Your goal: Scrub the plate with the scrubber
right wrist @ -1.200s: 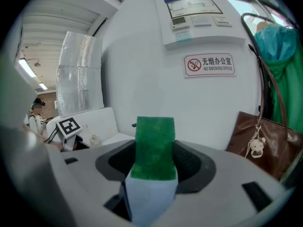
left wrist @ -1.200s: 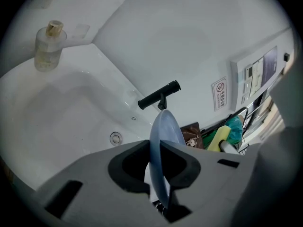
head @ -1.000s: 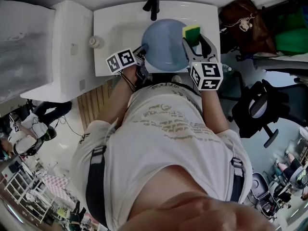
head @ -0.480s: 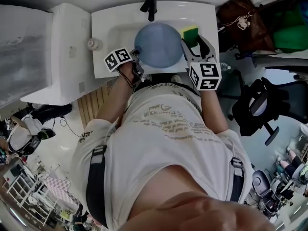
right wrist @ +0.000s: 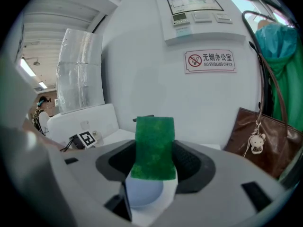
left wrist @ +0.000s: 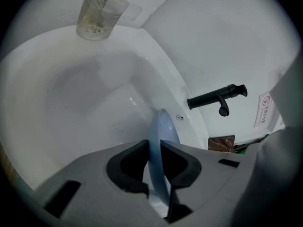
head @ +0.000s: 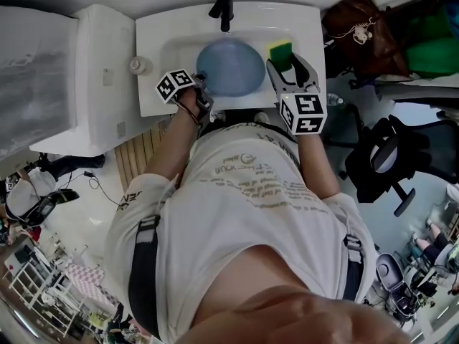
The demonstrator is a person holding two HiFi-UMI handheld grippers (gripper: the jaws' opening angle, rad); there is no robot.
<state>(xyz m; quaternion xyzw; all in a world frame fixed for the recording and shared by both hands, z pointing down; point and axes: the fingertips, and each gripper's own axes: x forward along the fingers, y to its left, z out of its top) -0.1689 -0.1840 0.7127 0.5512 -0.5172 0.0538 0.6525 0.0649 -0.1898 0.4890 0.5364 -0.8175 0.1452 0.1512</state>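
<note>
While the left claw (left wrist: 154, 156), its jaws just easing wider, pinches the likely stiff, slippery plate (head: 229, 67) by its rim, the right claw (right wrist: 154, 161) clamps the soft-looking scrubber (head: 280, 50).

**Office washroom corner beside an open workspace**

White washbasin (head: 154, 63) set against the wall, black tap (left wrist: 215, 97) over it, reed diffuser jar (left wrist: 100, 13) on the rim. Wall sign (right wrist: 210, 60) reads "NO SMOKING OFFICE"; a control panel (right wrist: 194, 11) is mounted above it. Brown handbag (right wrist: 265, 141) and green garment (right wrist: 279, 56) hang to one side. Black swivel chair (head: 384, 167) stands close by. Floor edges show people seated among cables and racks.
</note>
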